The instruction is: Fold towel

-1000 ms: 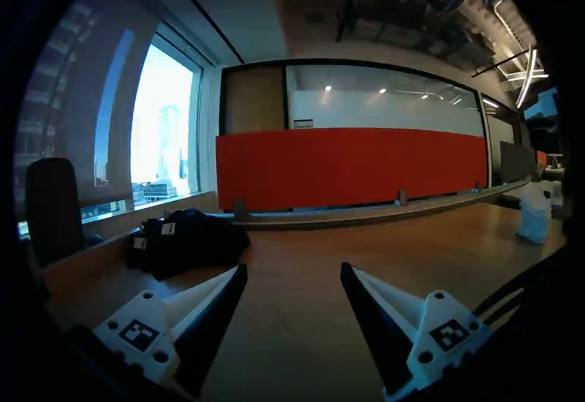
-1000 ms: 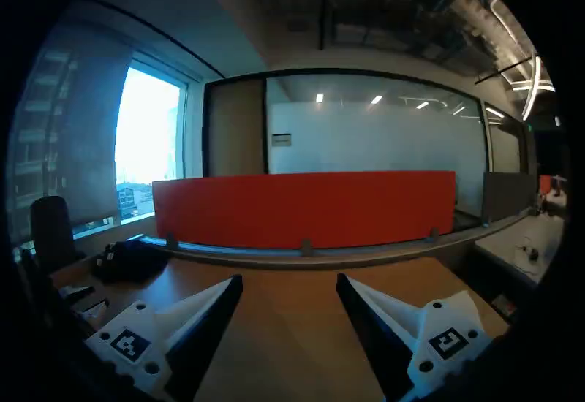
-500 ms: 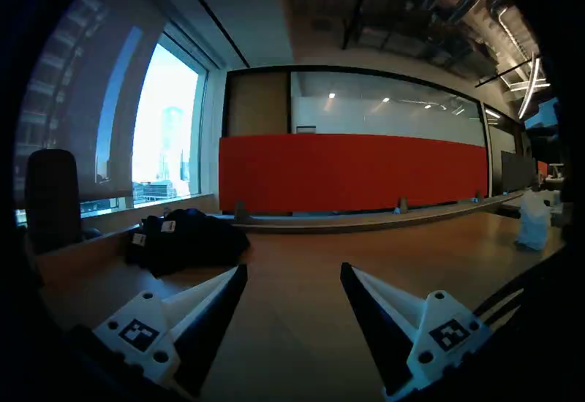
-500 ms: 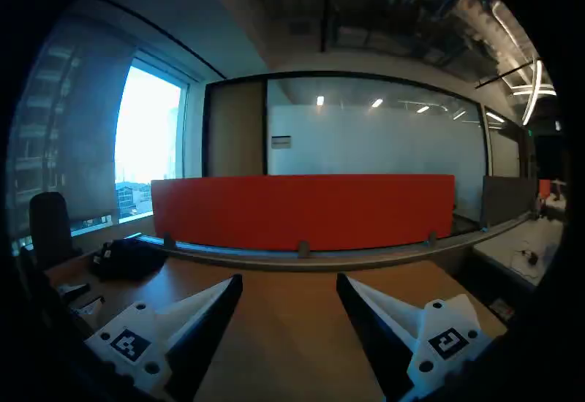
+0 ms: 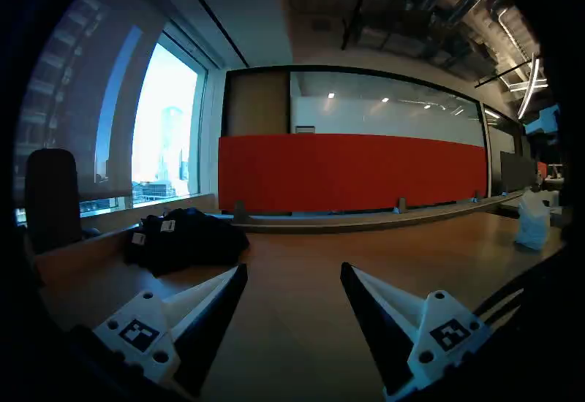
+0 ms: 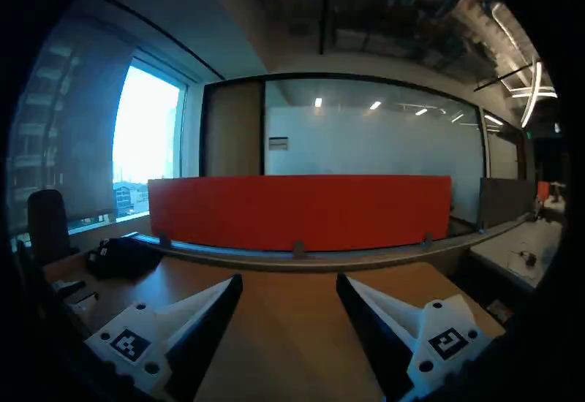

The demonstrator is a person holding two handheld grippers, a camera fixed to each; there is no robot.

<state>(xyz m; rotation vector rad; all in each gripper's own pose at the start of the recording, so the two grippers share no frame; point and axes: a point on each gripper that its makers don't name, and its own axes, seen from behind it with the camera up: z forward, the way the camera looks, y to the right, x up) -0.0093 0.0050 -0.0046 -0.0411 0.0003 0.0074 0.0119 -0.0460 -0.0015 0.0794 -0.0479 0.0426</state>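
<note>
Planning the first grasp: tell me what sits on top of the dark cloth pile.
Two small white tags lie on the dark cloth pile; anything beneath it on the desk is covered.

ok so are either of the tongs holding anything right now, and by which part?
Nothing is held. The left tongs and right tongs are both open and empty above the desk. The dark cloth pile lies apart, near the window.

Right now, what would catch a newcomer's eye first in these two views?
The long red panel along the far edge of the wooden desk stands out first, with the bright window to its left. On the desk's left side lies a dark heap of cloth. In the foreground, the left hand-held gripper and the right hand-held gripper are both open, holding nothing.
</note>
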